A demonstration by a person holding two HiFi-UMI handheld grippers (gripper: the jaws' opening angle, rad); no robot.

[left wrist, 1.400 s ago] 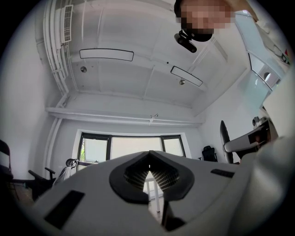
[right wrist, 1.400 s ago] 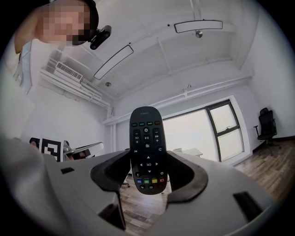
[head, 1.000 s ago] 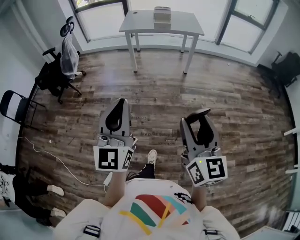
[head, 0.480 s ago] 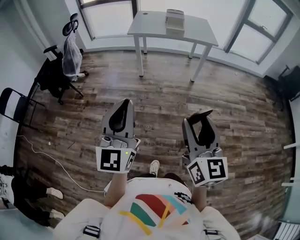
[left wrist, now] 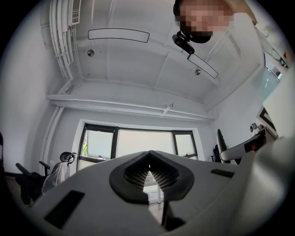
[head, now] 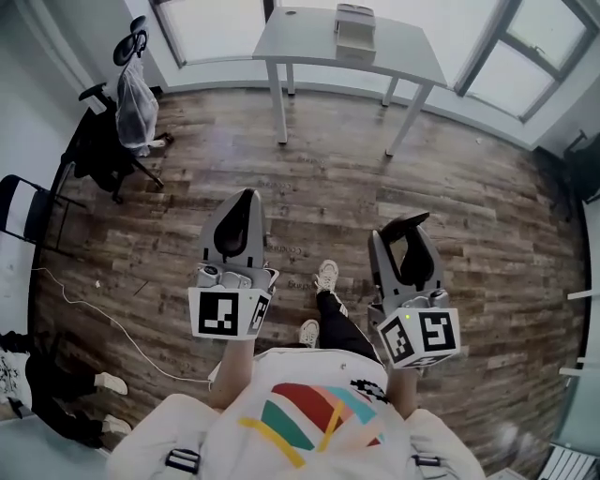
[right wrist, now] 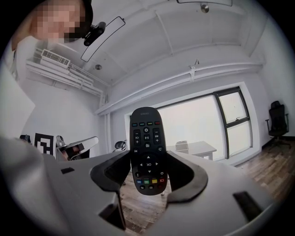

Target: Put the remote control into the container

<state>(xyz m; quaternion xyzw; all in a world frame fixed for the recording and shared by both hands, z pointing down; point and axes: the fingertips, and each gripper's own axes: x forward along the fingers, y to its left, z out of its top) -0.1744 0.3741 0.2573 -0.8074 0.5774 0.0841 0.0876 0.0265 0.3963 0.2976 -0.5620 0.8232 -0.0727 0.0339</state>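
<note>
Black remote control (right wrist: pixel 147 147), upright, clamped, pale container (head: pixel 355 23) apparently on far table (head: pixel 300 39)

You have open wood floor (head: pixel 356 187) ahead, a clear lane to the surface (head: pixel 300 42). The container (head: pixel 355 28) stands on its top, with bare top left and right of it. The office chair (head: pixel 108 141), folding chair (head: pixel 23 211) and floor cable (head: pixel 103 314) lie well off to your left, outside that lane.
</note>
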